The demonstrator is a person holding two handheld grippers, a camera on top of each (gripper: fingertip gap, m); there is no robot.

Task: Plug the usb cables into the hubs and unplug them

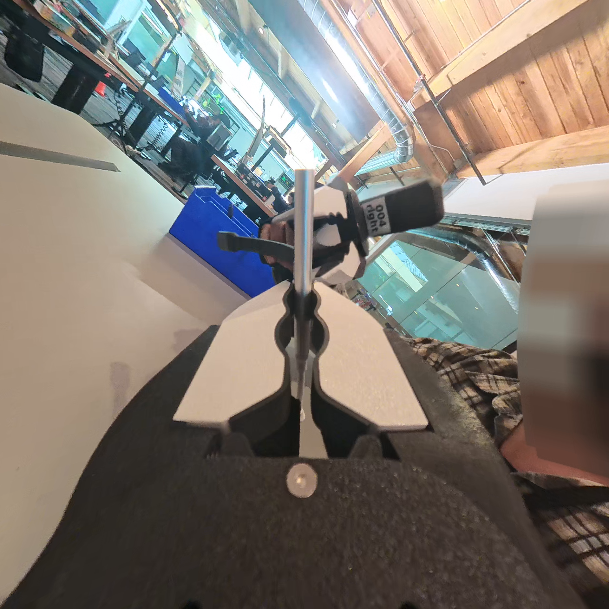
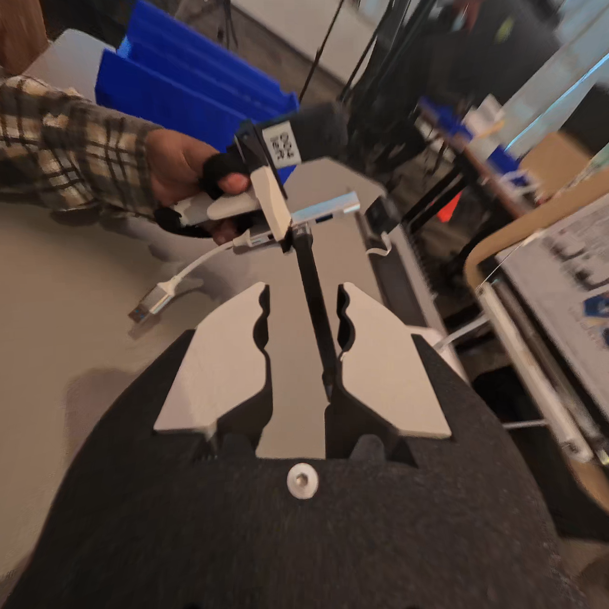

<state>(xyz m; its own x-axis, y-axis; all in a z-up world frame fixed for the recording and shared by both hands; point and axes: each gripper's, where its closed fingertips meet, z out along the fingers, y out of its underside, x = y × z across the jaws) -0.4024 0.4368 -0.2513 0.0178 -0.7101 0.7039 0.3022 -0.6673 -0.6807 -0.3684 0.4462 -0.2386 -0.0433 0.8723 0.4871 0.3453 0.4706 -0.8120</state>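
Left gripper (image 1: 301, 296) clamped on silver hub (image 1: 303, 230); right gripper (image 2: 303, 296) apart around black cable (image 2: 313, 290). Steady hub, close on cable near hub.

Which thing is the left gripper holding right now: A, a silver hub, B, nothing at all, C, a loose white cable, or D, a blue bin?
A: in the left wrist view the left gripper is shut on the thin silver hub, seen edge-on between its fingers; the right wrist view shows the same hub clamped, a black cable plugged into it.
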